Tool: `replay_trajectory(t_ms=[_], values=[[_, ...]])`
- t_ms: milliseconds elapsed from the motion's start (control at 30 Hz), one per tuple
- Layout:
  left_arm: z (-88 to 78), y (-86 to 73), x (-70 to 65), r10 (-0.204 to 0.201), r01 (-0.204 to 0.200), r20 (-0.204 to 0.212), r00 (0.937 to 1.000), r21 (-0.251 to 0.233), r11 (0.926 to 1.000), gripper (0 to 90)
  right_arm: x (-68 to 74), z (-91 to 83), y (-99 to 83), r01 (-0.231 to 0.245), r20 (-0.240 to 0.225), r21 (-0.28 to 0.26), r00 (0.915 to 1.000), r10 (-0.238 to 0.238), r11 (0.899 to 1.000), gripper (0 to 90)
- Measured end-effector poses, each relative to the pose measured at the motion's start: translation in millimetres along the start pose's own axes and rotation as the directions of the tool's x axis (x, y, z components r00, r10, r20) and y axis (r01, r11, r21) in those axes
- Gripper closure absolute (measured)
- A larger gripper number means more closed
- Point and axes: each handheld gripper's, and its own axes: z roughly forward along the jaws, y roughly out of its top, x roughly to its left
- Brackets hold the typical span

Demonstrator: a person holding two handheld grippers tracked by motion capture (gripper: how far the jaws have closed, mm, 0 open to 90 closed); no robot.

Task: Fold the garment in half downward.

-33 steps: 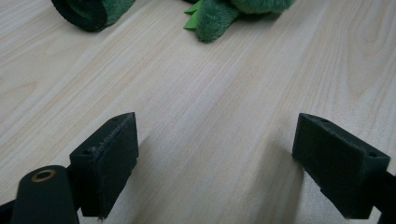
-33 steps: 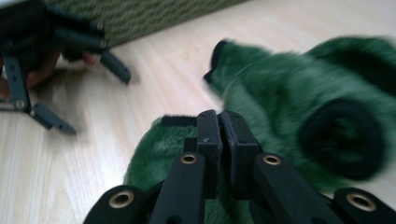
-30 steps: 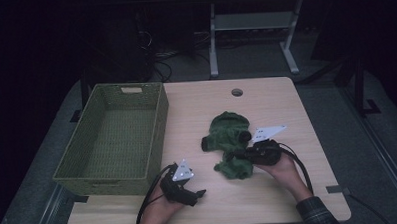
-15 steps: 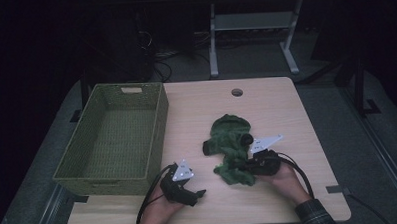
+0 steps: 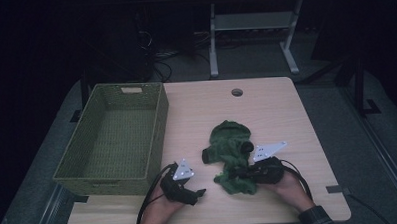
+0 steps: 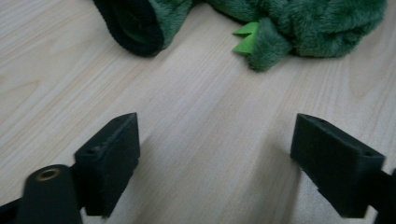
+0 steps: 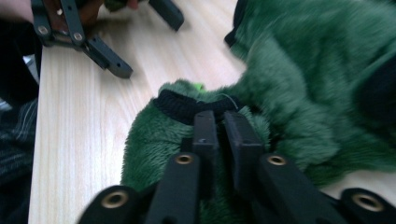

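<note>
On the desk (image 5: 281,109), right of the green basket (image 5: 112,140), lies the green plush garment (image 5: 230,148); the right claw (image 7: 219,122) is clamped on its black-edged cuff, its jaws having just eased slightly. The left claw (image 6: 215,154) stands wide apart over bare wood near the garment, holding nothing.

High view overhead facing forward, gripper views close, sharing green garment (image 5: 231,151)

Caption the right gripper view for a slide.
Right gripper pinches the black cuff of a green fleece garment on the wooden table.
</note>
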Motion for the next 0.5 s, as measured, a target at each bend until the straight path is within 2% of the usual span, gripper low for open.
replay_trajectory(t_ms=[133,267,300,367,500], values=[[-7.1,8.8,-0.7,-0.004,0.004,0.006,1.0000,-0.058,0.9983,21.6,-2.7,-11.1,6.3,-0.010,0.019,-0.029,0.9998,0.010,1.000,75.1],[-10.4,20.3,-0.5,0.006,-0.005,0.008,0.9999,-0.071,0.9975,24.3,-6.1,-17.7,13.3,-0.012,0.019,-0.050,0.9997,0.013,0.999,70.7],[-11.2,22.4,0.0,0.006,-0.006,0.010,0.9999,-0.074,0.9972,25.7,-7.0,-19.2,15.7,0.000,0.026,-0.051,0.9997,0.001,0.999,69.8],[-11.7,26.4,1.0,-0.007,0.008,0.013,0.9999,-0.075,0.9971,28.3,-8.3,-22.9,20.7,-0.006,0.027,-0.065,0.9996,0.008,0.998,68.9],[-13.1,36.6,5.3,-0.012,0.015,0.031,0.9994,-0.078,0.9968,37.9,-13.4,-26.5,27.4,-0.011,0.032,-0.074,0.9994,0.014,0.997,67.2]])
